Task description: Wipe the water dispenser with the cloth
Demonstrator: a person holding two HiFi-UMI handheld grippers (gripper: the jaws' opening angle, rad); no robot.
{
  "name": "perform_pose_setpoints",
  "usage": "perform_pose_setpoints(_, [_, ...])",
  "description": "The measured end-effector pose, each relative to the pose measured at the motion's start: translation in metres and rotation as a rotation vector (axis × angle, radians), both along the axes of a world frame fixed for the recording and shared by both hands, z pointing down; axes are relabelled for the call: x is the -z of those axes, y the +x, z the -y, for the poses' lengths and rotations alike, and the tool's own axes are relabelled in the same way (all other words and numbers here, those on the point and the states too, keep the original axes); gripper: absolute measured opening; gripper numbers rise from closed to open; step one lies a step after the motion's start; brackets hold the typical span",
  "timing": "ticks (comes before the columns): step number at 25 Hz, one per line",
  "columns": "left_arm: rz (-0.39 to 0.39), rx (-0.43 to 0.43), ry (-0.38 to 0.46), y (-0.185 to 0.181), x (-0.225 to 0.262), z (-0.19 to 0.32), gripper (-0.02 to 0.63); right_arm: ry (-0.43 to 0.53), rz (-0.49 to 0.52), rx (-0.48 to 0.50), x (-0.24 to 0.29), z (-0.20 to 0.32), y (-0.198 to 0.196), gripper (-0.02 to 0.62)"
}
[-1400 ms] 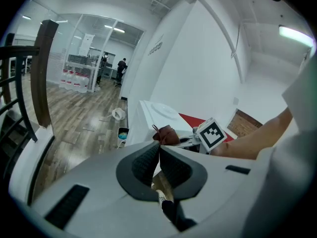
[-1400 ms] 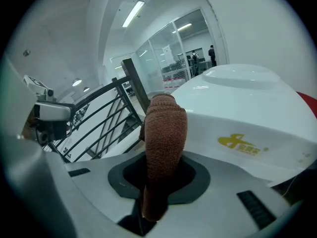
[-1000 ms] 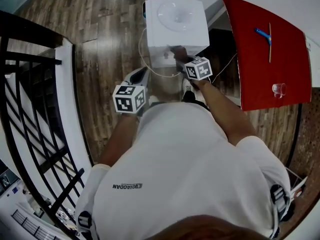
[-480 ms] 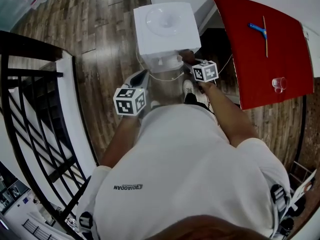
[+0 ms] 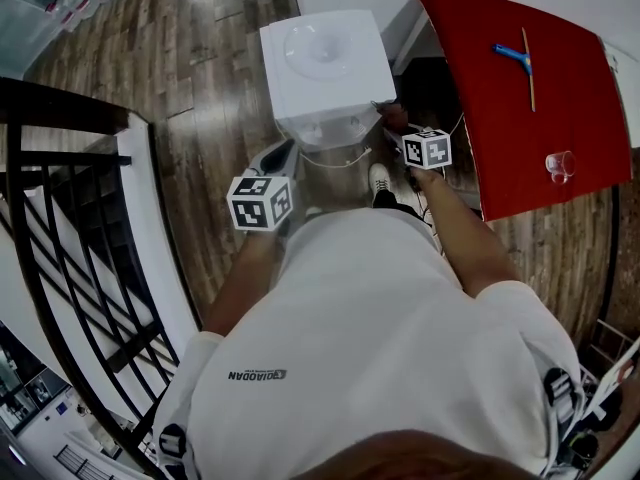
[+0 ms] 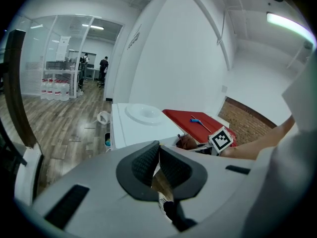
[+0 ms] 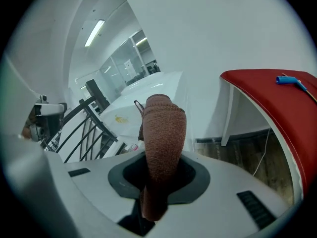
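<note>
Person stands facing a white water dispenser [image 5: 320, 63], seen from above. The right gripper [image 7: 159, 170] pinches a brown knitted cloth [image 7: 162, 125]. The cloth stands up from btwn the jaws like a pad, prob. so its folded end meets the casing first. It's held at the dispenser's front right corner, just beside the white side panel; can't tell if it's touching.

The left gripper [image 6: 157, 157] has its jaws pressed together w/ nothing in them. It hangs low by the person's left side, apart from the dispenser, and looks parked out of the way.

Dispenser top is bare white plastic w/ a round recess, no bottle. It looks smooth & should wipe easily.

Room: dark wood-plank floor [image 5: 200, 118] & a black railing [image 5: 60, 108] on the person's left. A red table [image 5: 500, 128] on the right has a blue-handled tool [image 5: 512, 54] & a small clear glass [image 5: 560, 166] on it. White walls, w/ a glass partition [image 6: 59, 58] further off.
</note>
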State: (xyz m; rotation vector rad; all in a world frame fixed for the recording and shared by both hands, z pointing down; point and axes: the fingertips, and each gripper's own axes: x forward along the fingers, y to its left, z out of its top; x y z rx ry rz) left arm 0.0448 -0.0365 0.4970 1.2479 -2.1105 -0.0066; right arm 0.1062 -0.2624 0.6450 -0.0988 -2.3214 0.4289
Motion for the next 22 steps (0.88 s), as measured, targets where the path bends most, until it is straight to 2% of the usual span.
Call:
perform_pose_setpoints(11, [0.006, -0.04, -0.008, 0.006, 0.0, 0.012, 0.001, -0.015, 0.016, -0.129, 0.013, 0.045, 0.02, 0.074])
perform_pose_setpoints(17, [-0.001, -0.049, -0.029, 0.012, -0.005, 0.024, 0.001, -0.121, 0.052, -0.143, 0.036, 0.052, 0.007, 0.074])
perform_pose_setpoints(22, [0.033, -0.066, -0.041, 0.01, 0.005, 0.043, 0.001, -0.186, 0.108, -0.116, 0.057, 0.058, -0.02, 0.074])
